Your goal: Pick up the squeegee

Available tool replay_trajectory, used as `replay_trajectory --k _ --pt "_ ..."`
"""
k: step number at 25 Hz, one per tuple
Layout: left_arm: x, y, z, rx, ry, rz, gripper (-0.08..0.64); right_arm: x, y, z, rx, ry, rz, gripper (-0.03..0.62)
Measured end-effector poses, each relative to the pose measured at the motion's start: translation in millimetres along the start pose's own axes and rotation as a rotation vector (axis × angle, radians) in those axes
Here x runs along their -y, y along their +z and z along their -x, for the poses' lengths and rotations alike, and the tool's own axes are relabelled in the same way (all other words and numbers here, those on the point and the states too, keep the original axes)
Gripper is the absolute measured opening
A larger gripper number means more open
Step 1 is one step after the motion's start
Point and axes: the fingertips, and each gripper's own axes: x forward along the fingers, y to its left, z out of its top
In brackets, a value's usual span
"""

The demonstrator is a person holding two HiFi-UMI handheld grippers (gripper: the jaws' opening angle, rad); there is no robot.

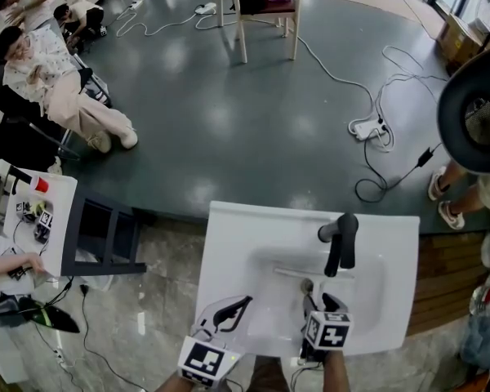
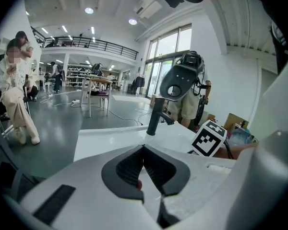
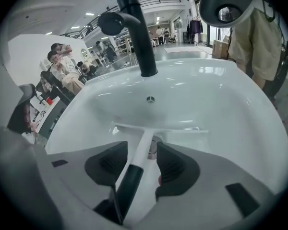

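Note:
The squeegee [image 3: 158,128] lies in the white sink [image 1: 229,243], its pale blade across the basin floor and its white neck running back into a dark handle. My right gripper [image 3: 142,151] points steeply down into the basin and is open. The neck and handle pass between its jaws with a gap on the right side. In the head view the right gripper [image 1: 321,302] is over the near part of the basin, just before the black faucet [image 1: 341,243]. My left gripper [image 1: 233,309] hovers over the sink's near left rim, shut [image 2: 144,151] with nothing in it.
The black faucet [image 3: 134,28] rises behind the squeegee blade. Cables and a power strip [image 1: 369,127] lie on the dark floor beyond the sink. A wooden chair [image 1: 265,11] stands farther back. People sit at the left [image 1: 57,88], and a person [image 1: 465,178] stands at the right.

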Motion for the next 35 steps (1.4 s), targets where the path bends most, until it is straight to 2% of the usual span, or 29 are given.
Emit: replay_trajectory --k 6,16,29,35 --pt "-4.9 2.0 0.5 0.019 0.006 -0.019 0.002 -3.5 -3.2 -3.0 -0.04 -0.027 0.012 0.123" --pt "-8.3 0.3 2.6 0.003 0.01 0.009 0.002 1.5 -2.1 -4.5 -0.054 -0.094 -0.036 0.094" --pt "-7.2 11.8 11.7 0.027 0.0 -0.015 0.002 7.7 7.2 13.5 -0.009 -0.141 -0.026 0.084" --pt "0.6 24.6 20.0 0.061 -0.018 -0.052 0.002 6.1 14.8 33.3 0.029 -0.147 -0.03 0.084"
